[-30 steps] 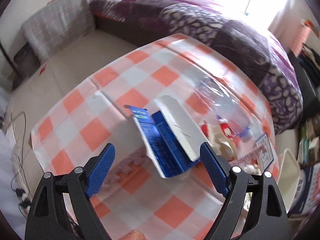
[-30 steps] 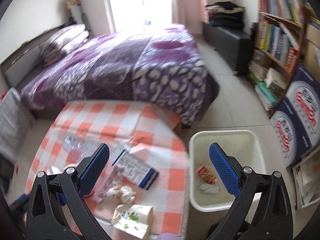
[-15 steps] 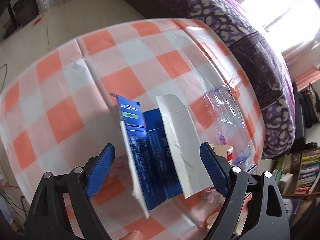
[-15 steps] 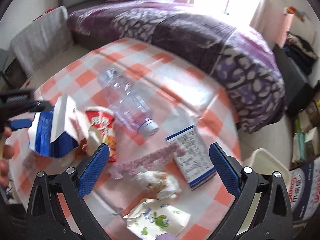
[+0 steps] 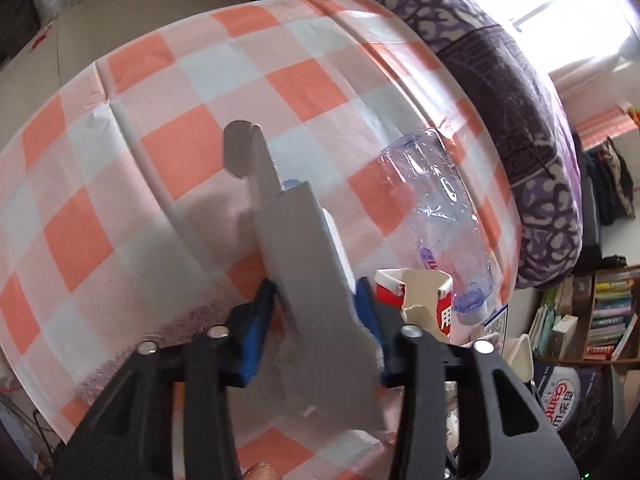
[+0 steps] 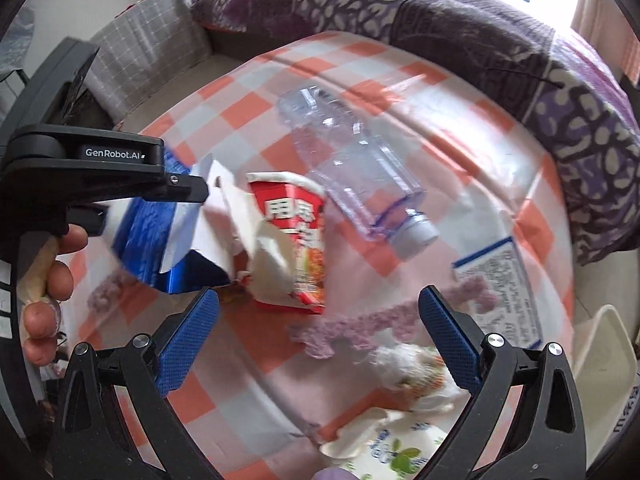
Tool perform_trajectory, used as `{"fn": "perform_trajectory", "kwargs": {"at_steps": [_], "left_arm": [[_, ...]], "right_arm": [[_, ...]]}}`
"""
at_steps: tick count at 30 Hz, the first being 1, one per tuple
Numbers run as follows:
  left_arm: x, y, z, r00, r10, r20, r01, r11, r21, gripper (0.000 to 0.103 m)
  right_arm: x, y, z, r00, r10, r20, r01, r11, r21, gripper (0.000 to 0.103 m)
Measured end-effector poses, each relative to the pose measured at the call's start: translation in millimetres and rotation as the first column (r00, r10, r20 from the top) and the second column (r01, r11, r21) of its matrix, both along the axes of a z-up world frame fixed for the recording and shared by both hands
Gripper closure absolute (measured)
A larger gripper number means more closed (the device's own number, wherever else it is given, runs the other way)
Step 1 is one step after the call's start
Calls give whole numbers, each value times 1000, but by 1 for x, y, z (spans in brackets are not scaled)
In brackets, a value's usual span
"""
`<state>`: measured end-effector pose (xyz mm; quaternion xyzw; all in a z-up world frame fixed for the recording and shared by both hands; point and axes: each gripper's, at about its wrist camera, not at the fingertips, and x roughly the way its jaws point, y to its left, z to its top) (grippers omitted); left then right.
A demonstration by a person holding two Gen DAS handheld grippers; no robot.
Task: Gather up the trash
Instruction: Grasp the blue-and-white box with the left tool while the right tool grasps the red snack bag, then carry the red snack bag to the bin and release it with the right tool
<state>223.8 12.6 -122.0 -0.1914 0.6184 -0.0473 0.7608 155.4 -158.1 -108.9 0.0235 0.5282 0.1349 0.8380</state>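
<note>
My left gripper (image 5: 316, 320) is shut on a torn blue and white carton (image 5: 304, 276), whose grey inner flap stands up between the fingers. The right wrist view shows the same carton (image 6: 160, 240) held at the left by the left gripper (image 6: 120, 176). My right gripper (image 6: 316, 340) is open and empty above the checked table (image 6: 400, 80). Beneath it lie a red and white paper cup (image 6: 296, 240), a clear plastic bottle (image 6: 352, 168), a blue-edged packet (image 6: 496, 292), a crumpled wrapper (image 6: 408, 368) and a floral paper cup (image 6: 384, 440).
A white bin (image 6: 604, 360) stands at the table's right edge. A bed with a purple patterned cover (image 6: 500, 40) runs behind the table. A bookshelf (image 5: 592, 316) and a printed box (image 5: 568, 400) stand at the far right. A pinkish fuzzy strip (image 6: 384, 320) lies on the cloth.
My left gripper has closed on the blue and white carton, which lay between its open fingers before. My right gripper has swung from the bin over the table and come lower toward the red cup.
</note>
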Motion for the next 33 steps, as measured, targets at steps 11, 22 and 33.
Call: {"fn": "perform_trajectory", "kwargs": {"at_steps": [11, 22, 33], "left_arm": [[2, 6, 17, 997, -31, 68, 33, 999, -22, 94], [9, 28, 15, 1000, 17, 20, -17, 1000, -20, 34], [8, -1, 1, 998, -58, -11, 58, 998, 5, 15]], "right_arm": [[23, 2, -11, 996, -80, -38, 84, 991, 107, 46], [27, -14, -18, 985, -142, -97, 158, 970, 186, 78], [17, -38, 22, 970, -243, 22, 233, 950, 207, 81]]}}
